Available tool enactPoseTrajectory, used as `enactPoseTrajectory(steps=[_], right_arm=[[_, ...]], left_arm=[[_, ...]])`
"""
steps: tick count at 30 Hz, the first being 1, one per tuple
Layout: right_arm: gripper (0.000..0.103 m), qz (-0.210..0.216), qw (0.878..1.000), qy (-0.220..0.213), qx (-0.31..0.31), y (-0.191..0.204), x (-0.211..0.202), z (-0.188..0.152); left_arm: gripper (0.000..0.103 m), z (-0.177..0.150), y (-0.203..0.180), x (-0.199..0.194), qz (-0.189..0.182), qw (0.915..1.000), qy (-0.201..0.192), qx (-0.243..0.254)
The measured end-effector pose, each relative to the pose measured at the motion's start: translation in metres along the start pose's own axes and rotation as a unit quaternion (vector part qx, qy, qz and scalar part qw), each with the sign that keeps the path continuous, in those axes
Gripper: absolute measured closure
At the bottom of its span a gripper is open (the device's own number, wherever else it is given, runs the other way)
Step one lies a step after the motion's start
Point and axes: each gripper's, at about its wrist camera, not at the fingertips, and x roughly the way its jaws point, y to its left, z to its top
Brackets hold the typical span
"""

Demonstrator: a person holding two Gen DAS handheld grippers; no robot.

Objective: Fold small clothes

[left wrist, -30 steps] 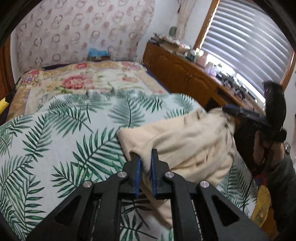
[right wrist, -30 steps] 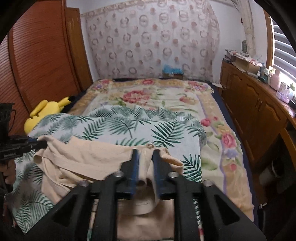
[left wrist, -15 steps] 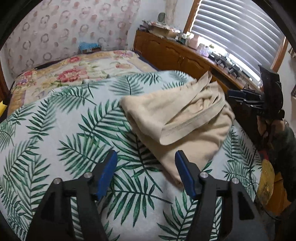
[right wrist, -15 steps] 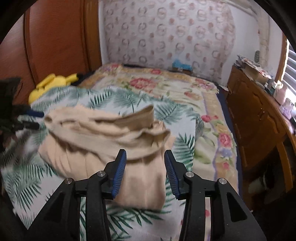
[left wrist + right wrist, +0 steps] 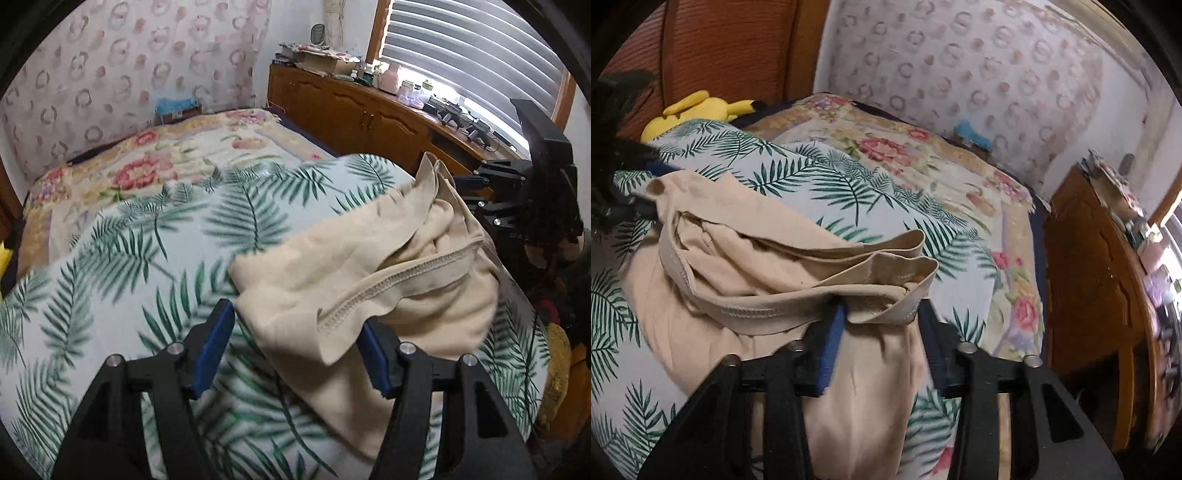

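we: left claw [image 5: 297, 347] apart over garment [image 5: 369, 280] edge | right claw [image 5: 882, 341] closing round waistband [image 5: 886, 291], lower centre, to regrip for fold

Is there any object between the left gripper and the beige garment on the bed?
Nothing visible. The left gripper is open, and a corner of the beige garment already lies between its fingers on the leaf-print cover.
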Motion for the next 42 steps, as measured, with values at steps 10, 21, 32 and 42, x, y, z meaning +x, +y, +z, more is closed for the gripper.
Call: enactPoseTrajectory(steps=[10, 21, 32, 42], right_arm=[[0.095, -0.073, 0.993, -0.035, 0.083, -0.058, 0.006, 0.032], [0.056, 0.007, 0.992, -0.024, 0.125, -0.047, -0.001, 0.018], [0.091, 0.073, 0.988, 0.015, 0.134, -0.04, 0.041, 0.019], [0.1, -0.024, 0.975, 0.025, 0.22, -0.084, 0.039, 0.015]], left_arm=[[0.039, 0.023, 0.049, 0.023, 0.046, 0.9969, -0.008, -0.063], [0.039, 0.023, 0.074, -0.004, 0.057, 0.9908, -0.059, -0.107], [0.039, 0.005, 0.055, -0.006, 0.036, 0.9946, -0.041, -0.089], [0.039, -0.005, 0.046, 0.0, 0.031, 0.9965, -0.025, -0.074]])
